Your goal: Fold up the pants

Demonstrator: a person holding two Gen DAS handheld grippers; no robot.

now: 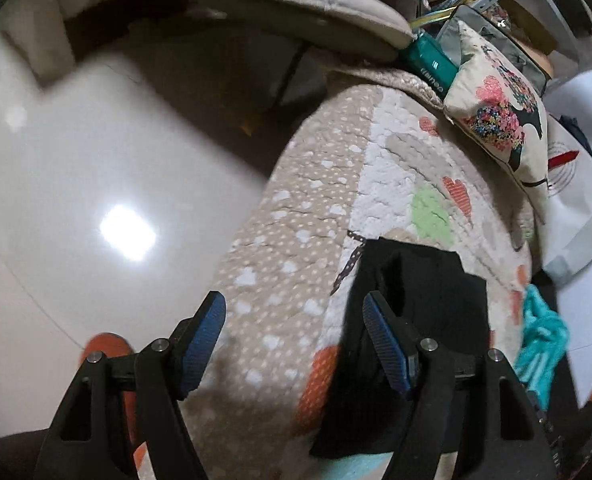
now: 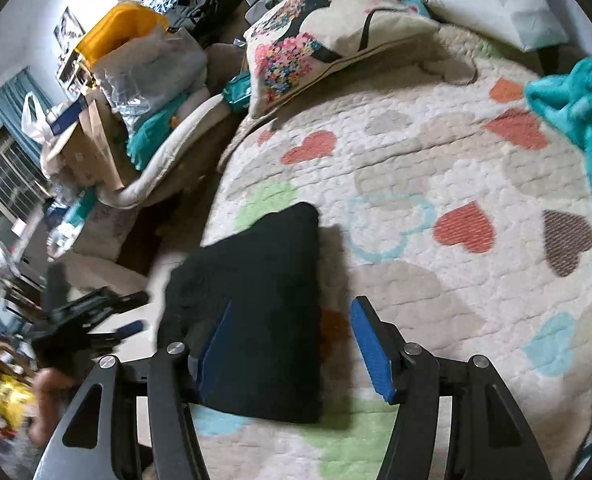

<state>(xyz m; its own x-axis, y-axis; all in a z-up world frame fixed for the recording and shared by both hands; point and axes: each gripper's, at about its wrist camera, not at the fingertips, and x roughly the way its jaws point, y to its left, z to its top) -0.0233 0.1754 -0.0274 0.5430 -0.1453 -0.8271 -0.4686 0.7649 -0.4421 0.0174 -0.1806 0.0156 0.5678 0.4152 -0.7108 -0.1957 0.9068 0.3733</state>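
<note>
While the black pants (image 2: 252, 312) lie folded into a flat, dark bundle on the heart-patterned quilt (image 2: 436, 184) of the bed, both tongs hang above them with nothing inside. In the right wrist view, the right tongs (image 2: 296, 344) stand wide apart, and the pants sit at about 9 o'clock of the gap, under the left blue pad but not pinched. The left tongs (image 2: 96, 320) show at 9 o'clock, blurry, beside the bed's edge. In the left wrist view, the left tongs (image 1: 292, 340) are wide too, over the quilt's dotted border, and the pants (image 1: 416, 320) lie at 3 o'clock behind the right pad. A flowered pillow (image 2: 316, 36) rests at 12 o'clock, a teal blanket (image 2: 576, 120) at 2 o'clock.
</note>
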